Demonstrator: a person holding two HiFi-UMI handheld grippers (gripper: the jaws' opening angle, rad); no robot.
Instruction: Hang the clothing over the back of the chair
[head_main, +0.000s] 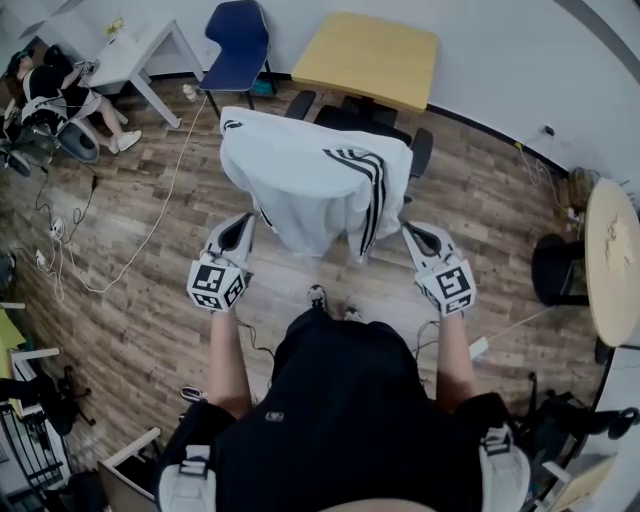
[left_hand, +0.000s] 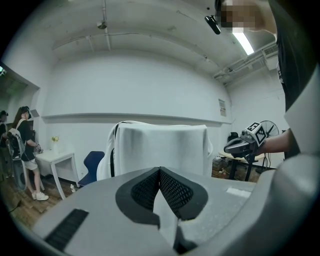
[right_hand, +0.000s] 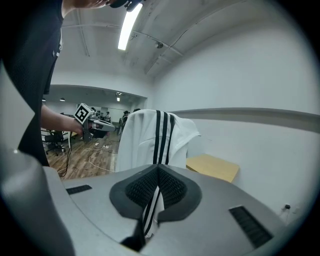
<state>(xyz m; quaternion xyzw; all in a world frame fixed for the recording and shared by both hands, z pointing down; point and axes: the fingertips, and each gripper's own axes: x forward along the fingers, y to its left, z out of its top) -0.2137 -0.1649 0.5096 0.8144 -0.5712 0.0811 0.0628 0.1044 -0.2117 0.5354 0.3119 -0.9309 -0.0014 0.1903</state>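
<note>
The white striped shirt (head_main: 315, 185) is hanging draped over the back of the chair (head_main: 421, 152). The left hand-held gripper (head_main: 241, 228) and the right hand-held gripper (head_main: 416, 236) are each pinching a lower side edge of the cloth with jaws pressed together, probably so the person can pull the drape even and stop it sliding off.

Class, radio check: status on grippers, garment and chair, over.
Left gripper, right gripper: shut on white black-striped garment. Draped over black office chair. Nothing in the way.
</note>
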